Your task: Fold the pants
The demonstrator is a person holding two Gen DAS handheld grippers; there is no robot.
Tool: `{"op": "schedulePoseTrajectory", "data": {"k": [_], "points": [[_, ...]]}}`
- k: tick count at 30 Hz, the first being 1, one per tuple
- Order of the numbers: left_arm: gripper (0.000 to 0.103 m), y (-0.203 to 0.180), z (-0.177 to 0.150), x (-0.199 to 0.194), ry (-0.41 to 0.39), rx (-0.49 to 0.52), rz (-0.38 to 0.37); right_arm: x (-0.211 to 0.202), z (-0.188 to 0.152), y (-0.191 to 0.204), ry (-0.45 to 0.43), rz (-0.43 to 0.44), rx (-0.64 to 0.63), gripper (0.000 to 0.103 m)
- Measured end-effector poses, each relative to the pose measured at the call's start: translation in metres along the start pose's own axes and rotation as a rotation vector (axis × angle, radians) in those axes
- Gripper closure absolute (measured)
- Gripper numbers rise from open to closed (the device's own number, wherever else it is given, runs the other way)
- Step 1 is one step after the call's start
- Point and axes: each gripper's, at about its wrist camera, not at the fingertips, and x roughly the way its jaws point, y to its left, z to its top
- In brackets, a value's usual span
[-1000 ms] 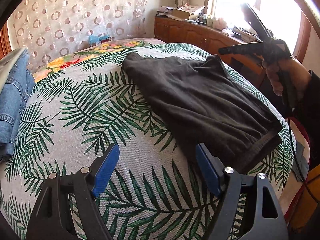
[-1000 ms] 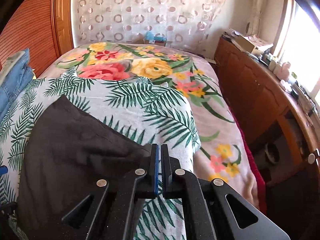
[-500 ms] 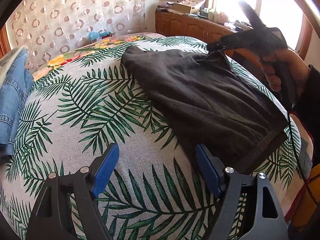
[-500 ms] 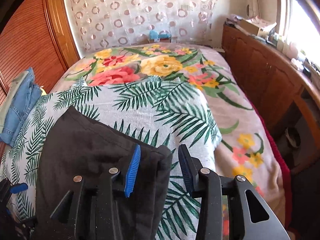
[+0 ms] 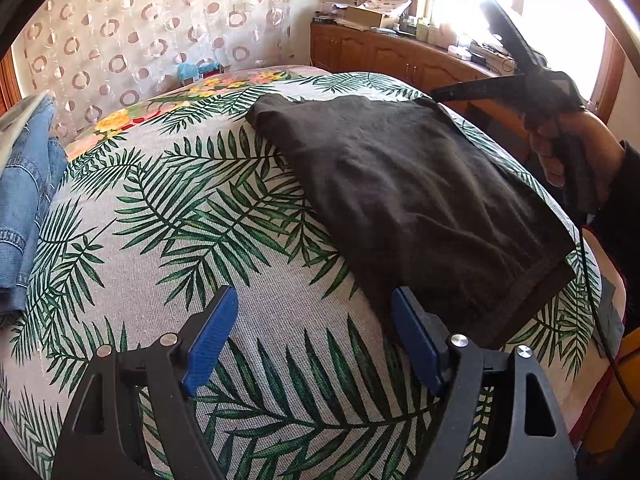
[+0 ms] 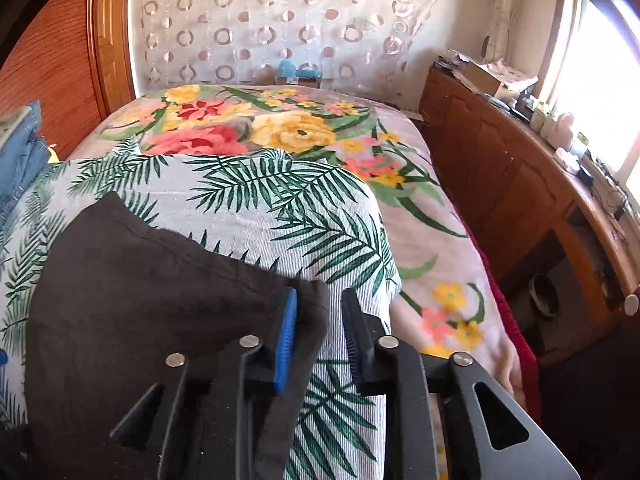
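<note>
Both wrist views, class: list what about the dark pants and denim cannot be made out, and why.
- Left wrist view: the pants' near corner sits behind the left gripper's right finger.
- Right wrist view: the right gripper covers the pants' near edge.
- Blue denim: cut off by the frame edge.

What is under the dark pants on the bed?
The dark pants lie flat on the palm-leaf bedspread, which shows all around them. Whatever sits directly beneath the fabric is covered.

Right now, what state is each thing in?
Black pants: folded, flat on the bed.
Left gripper: open, holding nothing.
Right gripper: open, at the pants' corner.
Jeans: heaped at the bed's edge.
Bedspread: spread flat.
</note>
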Motion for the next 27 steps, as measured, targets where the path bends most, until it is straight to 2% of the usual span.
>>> {"op": "schedulePoseTrajectory", "data": {"k": [3,7,13,18,21,24,27], "points": [[0.023,0.000,0.000,0.000,0.000,0.001,0.001,-0.013,-0.009,-0.006,-0.002,0.038,0.016,0.069],[0.023,0.000,0.000,0.000,0.000,0.000,0.001,-0.046,-0.036,-0.005,-0.010,0.104,0.002,0.069],[0.020,-0.002,0.000,0.001,0.002,0.006,-0.003,-0.104,-0.098,-0.005,-0.044,0.174,0.019,0.069],[0.020,-0.002,0.001,0.001,0.002,0.006,-0.005,-0.133,-0.138,-0.008,-0.057,0.183,0.038,0.069],[0.020,0.000,0.001,0.000,-0.002,0.003,-0.010,-0.144,-0.153,-0.011,-0.069,0.171,0.050,0.069],[0.020,0.002,-0.001,-0.008,-0.018,-0.010,-0.012,-0.153,-0.160,-0.010,-0.079,0.208,0.072,0.069],[0.020,-0.002,-0.005,-0.025,-0.049,-0.010,-0.070,-0.153,-0.163,-0.008,-0.078,0.222,0.083,0.069]]}}
